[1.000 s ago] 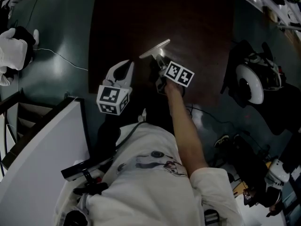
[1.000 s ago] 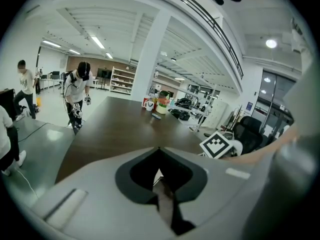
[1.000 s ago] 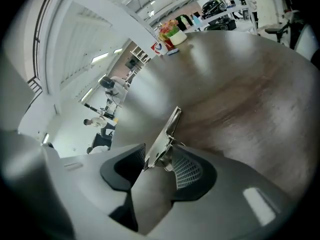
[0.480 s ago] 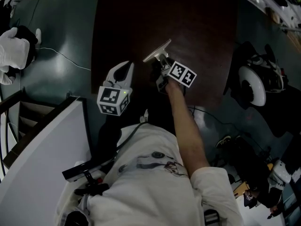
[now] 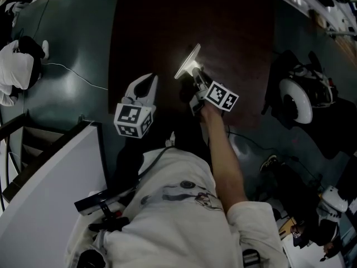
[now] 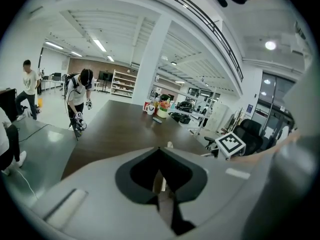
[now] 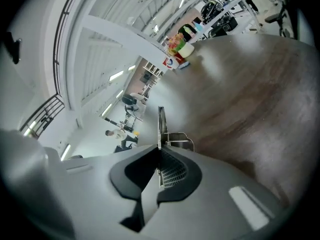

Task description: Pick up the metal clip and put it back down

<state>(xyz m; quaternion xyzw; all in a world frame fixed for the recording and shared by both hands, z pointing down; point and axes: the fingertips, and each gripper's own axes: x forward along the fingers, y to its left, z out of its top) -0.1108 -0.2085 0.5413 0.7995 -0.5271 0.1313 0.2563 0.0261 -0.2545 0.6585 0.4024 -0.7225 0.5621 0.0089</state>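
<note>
The metal clip (image 5: 188, 62), a bright flat plate with a wire handle, stands tilted over the dark brown table (image 5: 167, 21). My right gripper (image 5: 196, 75) holds its near end; the jaws have closed down and press on it. In the right gripper view the clip (image 7: 161, 124) sticks up edge-on from between the jaws of the right gripper (image 7: 160, 151), its wire loop (image 7: 181, 140) beside it. My left gripper (image 5: 148, 80) hangs to the left of the clip, apart from it. Its jaws meet with nothing between them, as the left gripper view (image 6: 160, 151) also shows.
A black chair with a white round part (image 5: 295, 99) stands right of the table. A white cable (image 5: 72, 68) runs over the teal floor at left. A white partition (image 5: 50, 200) lies at lower left. Cups and small items (image 6: 159, 109) sit at the table's far end; people (image 6: 80, 96) stand beyond.
The right gripper's jaws closed on the clip. The clip turned from lying nearly flat to a steeper tilt, and the right gripper drew back a little toward the person.
</note>
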